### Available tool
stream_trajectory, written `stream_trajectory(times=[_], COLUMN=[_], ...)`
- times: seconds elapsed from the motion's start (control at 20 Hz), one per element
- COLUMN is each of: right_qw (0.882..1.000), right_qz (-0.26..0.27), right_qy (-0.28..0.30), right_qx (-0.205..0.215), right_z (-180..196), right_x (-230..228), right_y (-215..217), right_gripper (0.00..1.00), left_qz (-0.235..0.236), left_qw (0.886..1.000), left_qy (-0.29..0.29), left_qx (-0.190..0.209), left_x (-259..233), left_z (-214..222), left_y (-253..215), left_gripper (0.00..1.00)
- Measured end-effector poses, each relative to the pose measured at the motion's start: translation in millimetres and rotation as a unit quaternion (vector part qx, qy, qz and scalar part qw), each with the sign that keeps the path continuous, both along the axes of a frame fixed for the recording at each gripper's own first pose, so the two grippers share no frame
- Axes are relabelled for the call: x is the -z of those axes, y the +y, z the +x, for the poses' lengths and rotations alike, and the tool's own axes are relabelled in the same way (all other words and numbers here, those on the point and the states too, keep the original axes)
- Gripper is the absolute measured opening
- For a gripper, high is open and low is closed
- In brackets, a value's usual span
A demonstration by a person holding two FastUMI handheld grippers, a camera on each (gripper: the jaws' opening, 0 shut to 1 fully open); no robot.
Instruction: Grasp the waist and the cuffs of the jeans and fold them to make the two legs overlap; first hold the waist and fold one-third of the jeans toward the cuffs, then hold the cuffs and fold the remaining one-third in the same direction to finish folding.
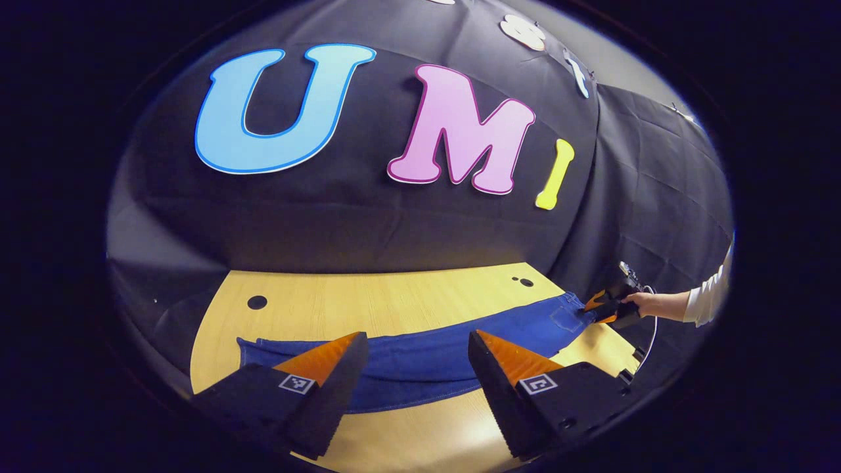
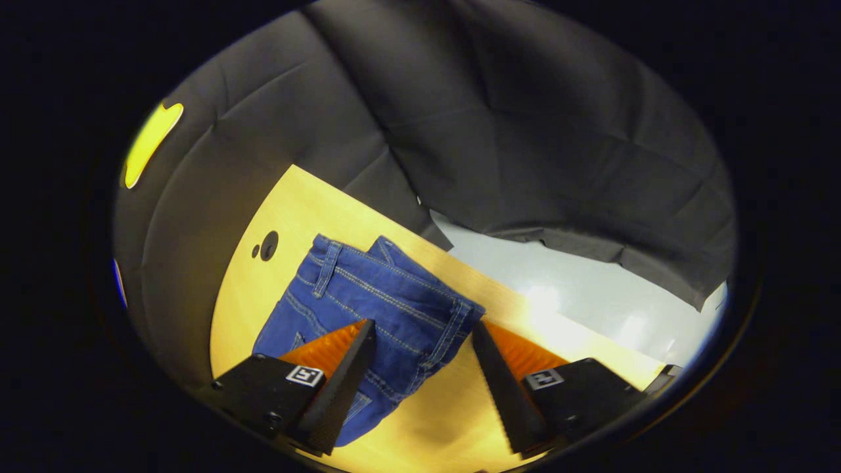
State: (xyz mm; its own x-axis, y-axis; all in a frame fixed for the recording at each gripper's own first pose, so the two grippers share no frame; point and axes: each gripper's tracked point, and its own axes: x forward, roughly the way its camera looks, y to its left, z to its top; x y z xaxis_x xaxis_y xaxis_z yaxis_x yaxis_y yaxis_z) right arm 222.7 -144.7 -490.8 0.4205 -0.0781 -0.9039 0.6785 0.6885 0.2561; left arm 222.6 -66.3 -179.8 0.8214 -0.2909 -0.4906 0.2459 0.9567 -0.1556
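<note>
The jeans (image 1: 420,358) lie lengthwise along the wooden table (image 1: 394,295); the open right gripper (image 2: 424,341) hovers above the waist (image 2: 394,279), the nearer end for it. The open left gripper (image 1: 417,355) stands over the legs, with nothing between its fingers.

Left gripper view low over table (image 1: 394,295), right gripper view nearer, both sharing jeans (image 2: 368,295)

Blue jeans (image 2: 368,289) (paler stitched seams) on a light yellowish wood-grain table (image 1: 394,295); white sleeve (image 1: 713,295).
</note>
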Motion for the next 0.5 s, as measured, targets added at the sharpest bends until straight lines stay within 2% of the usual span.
stream_trajectory(times=[0.1,0.2,0.25,0.3,0.35,0.5], right_qw=[0.999,0.998,0.997,0.996,0.995,0.989], right_qz=[0.009,0.036,0.043,0.043,0.037,-0.004], right_qy=[-0.025,-0.036,-0.049,-0.067,-0.087,-0.145], right_qx=[0.018,0.022,0.029,0.034,0.02,-0.038], right_z=[10,4,4,14,22,34], right_x=[-3,-4,-13,-18,-26,-88], right_y=[-4,-2,-4,-4,-2,9], right_gripper=[0.62,0.33,0.29,0.21,0.14,0.13], left_qz=[0.004,0.011,0.009,0.005,0.002,-0.008], left_qw=[1.0,1.0,1.0,1.0,1.0,1.0], left_qy=[0.009,0.017,0.021,0.022,0.021,0.021], left_qx=[0.0,0.0,0.001,0.003,0.004,0.007], left_x=[7,16,19,19,20,20], left_z=[2,3,5,7,9,12], left_y=[-4,-6,-6,-7,-6,4], left_gripper=[0.97,0.97,0.93,0.97,0.97,0.97])
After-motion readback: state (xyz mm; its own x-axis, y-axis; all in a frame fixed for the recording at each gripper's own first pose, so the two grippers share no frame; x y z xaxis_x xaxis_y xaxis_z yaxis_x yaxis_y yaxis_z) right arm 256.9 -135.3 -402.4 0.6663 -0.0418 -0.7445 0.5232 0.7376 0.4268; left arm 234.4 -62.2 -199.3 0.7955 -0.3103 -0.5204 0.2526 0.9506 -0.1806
